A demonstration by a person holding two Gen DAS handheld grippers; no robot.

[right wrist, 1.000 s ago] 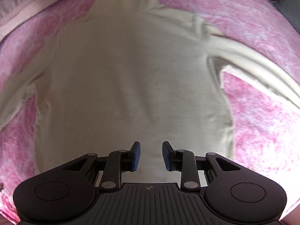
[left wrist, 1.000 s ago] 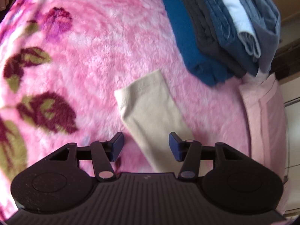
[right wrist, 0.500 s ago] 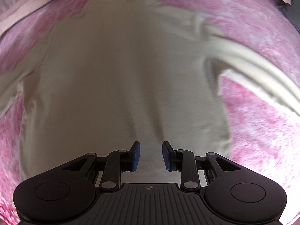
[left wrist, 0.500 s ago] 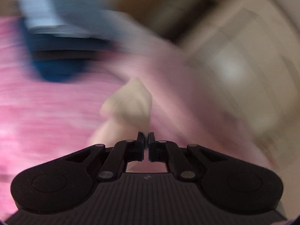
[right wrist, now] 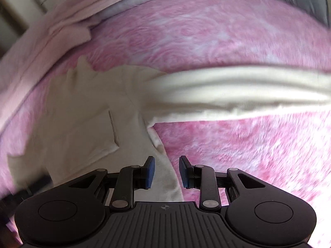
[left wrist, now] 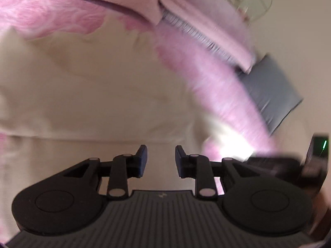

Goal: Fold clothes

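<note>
In the left wrist view, the left gripper (left wrist: pixel 161 158) hangs with fingers apart and empty over the cream top (left wrist: pixel 93 86), which lies spread on the pink blanket (left wrist: pixel 51 16) — one sleeve (right wrist: pixel 82 132) already folded across the body. In the right wrist view, the right gripper (right wrist: pixel 166 171), jaws likewise parted and empty, straddles the top's side edge, probably lined up to pinch it, while the other sleeve (right wrist: pixel 238 91) stretches outward.

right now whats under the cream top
The cream top lies on the pink blanket, which shows all around it. One sleeve stretches across the blanket. Whatever is beneath the top's body is covered.
</note>
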